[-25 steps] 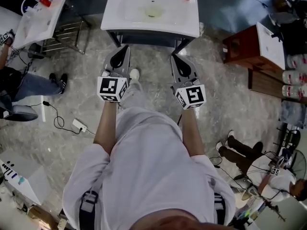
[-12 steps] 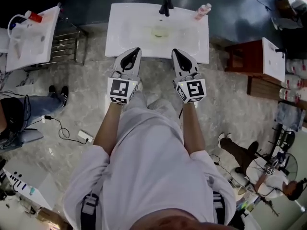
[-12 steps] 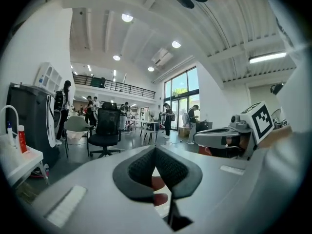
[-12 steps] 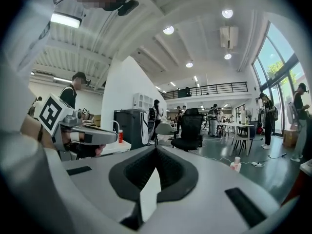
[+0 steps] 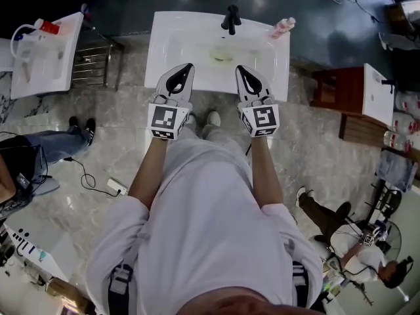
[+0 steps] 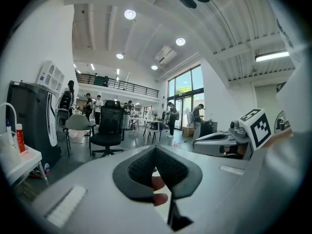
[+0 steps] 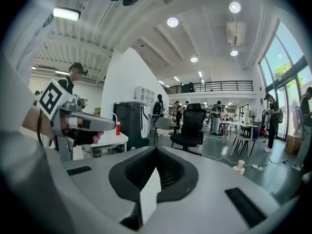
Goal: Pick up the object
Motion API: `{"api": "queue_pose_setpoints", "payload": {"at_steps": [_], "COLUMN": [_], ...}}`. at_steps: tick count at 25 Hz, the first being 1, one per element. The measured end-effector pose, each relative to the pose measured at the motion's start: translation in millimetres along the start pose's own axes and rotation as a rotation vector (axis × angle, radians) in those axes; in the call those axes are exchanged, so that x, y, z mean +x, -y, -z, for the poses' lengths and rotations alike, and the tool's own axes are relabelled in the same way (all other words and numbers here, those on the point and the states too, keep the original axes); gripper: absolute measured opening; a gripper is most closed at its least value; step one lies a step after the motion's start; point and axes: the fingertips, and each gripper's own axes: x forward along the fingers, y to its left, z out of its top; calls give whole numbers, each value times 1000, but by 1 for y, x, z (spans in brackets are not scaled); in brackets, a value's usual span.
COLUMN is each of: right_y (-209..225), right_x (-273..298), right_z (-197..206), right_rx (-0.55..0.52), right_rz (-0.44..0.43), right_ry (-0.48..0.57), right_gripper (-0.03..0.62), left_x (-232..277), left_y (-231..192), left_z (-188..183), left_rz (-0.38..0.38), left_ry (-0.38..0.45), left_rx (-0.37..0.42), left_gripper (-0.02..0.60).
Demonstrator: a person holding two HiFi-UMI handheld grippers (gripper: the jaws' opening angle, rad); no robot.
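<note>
Nearest us, we are holding the left gripper (image 5: 188, 67) and the right gripper (image 5: 240, 69) side by side over the front rim of the white ceramic washbasin (image 5: 157, 58). Both have their jaws pressed together, with nothing between them. We are judging that one gripper needs its jaws spread before it goes down. At twelve o'clock a small pale yellow-green thing (image 5: 222, 55) is lying in the bowl and is probably the object. Beyond it the black metal tap (image 5: 230, 20) is standing, and at one o'clock a pale pink plastic bottle (image 5: 283, 26) is sitting on the back rim. We are finding no readable brand or lettering, only black-and-white square markers (image 5: 163, 119).
</note>
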Motion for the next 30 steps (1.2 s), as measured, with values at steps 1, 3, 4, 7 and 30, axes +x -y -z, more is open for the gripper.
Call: {"api": "queue_pose_setpoints", "payload": {"at_steps": [1,3,4,7,30], "right_y": [3,10,14,21,27], "right_x": [3,9,13,26,170], "right_z": [6,18,25,46,335], "right_rx": [-18,-52,-62,-79,-619], "right_rz": [-14,-42,-57,-105,-559], "right_ry": [-18,-58,-80,-166,-881], "right_gripper": [2,3,9,244,426], "left_x": [2,6,9,12,-88], "left_y": [-1,-1,-2,-5,-15], "left_z": [-1,-2,-2,0,48], "left_rz": [-7,-18,-25,-50,-371], "left_ry": [1,2,0,-7,-208], "left_rx": [-2,-4,-4,-8,-25], "left_gripper": [0,0,0,0,0]}}
